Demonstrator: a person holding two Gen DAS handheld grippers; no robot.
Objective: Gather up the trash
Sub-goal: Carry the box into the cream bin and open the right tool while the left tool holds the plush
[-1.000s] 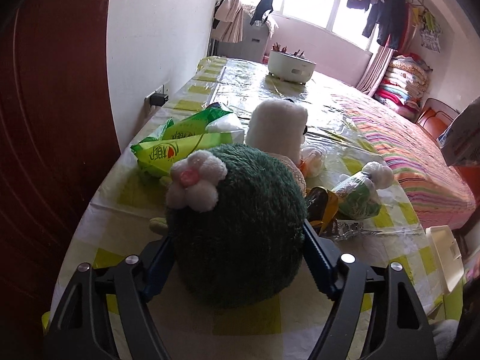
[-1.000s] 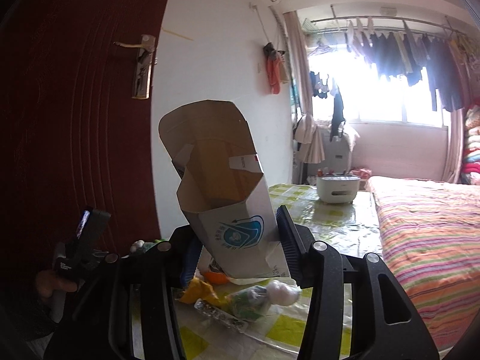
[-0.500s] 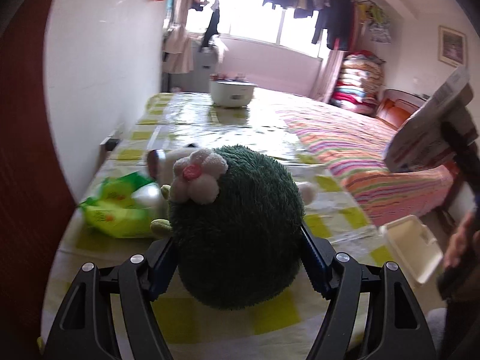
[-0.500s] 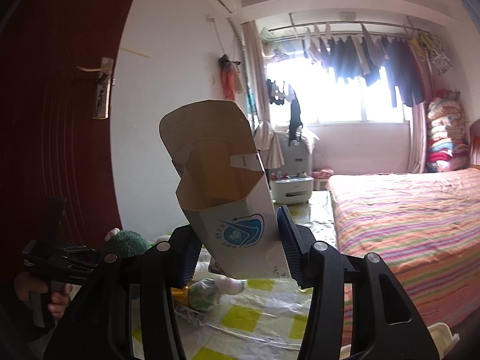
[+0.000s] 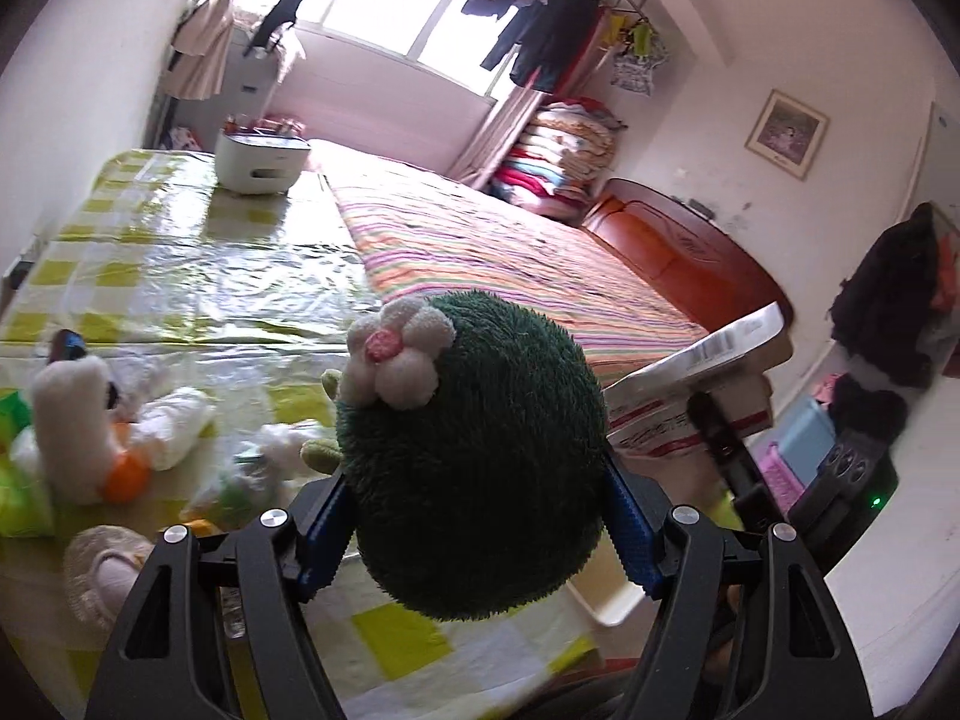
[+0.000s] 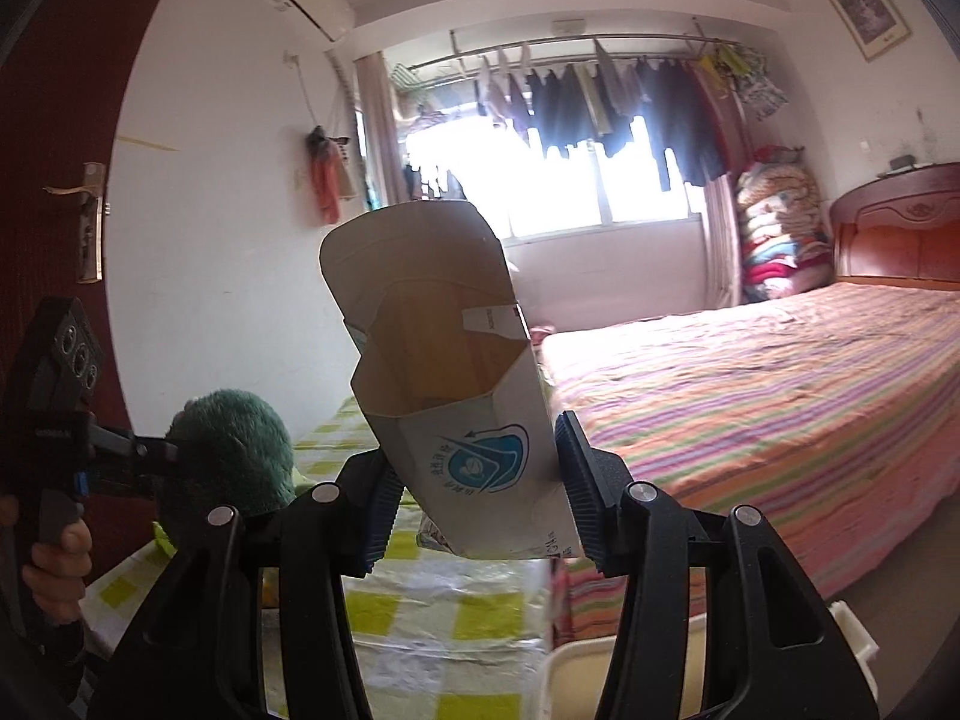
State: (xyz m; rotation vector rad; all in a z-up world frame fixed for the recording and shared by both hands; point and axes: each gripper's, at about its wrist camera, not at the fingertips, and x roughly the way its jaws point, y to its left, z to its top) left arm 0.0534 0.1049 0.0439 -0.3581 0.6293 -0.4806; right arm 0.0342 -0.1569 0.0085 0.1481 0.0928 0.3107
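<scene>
My left gripper (image 5: 474,516) is shut on a round green plush toy (image 5: 474,456) with a white flower, held above the table's front edge; the toy also shows in the right wrist view (image 6: 231,456). My right gripper (image 6: 477,504) is shut on an open white cardboard carton (image 6: 456,396) with a blue logo, held up in the air. The carton and right gripper show at the right of the left wrist view (image 5: 696,384). Wrappers and crumpled tissue (image 5: 174,420) lie on the checked tablecloth (image 5: 180,276).
A white plush toy (image 5: 72,420) and green packet (image 5: 12,480) lie at the table's left. A white pot (image 5: 258,159) stands at the far end. A striped bed (image 6: 780,384) runs along the right. A white foam box (image 6: 846,630) sits below the table edge.
Both grippers have swung to the right, away from the door and wall, toward the bed side of the room. Each still holds its object.
</scene>
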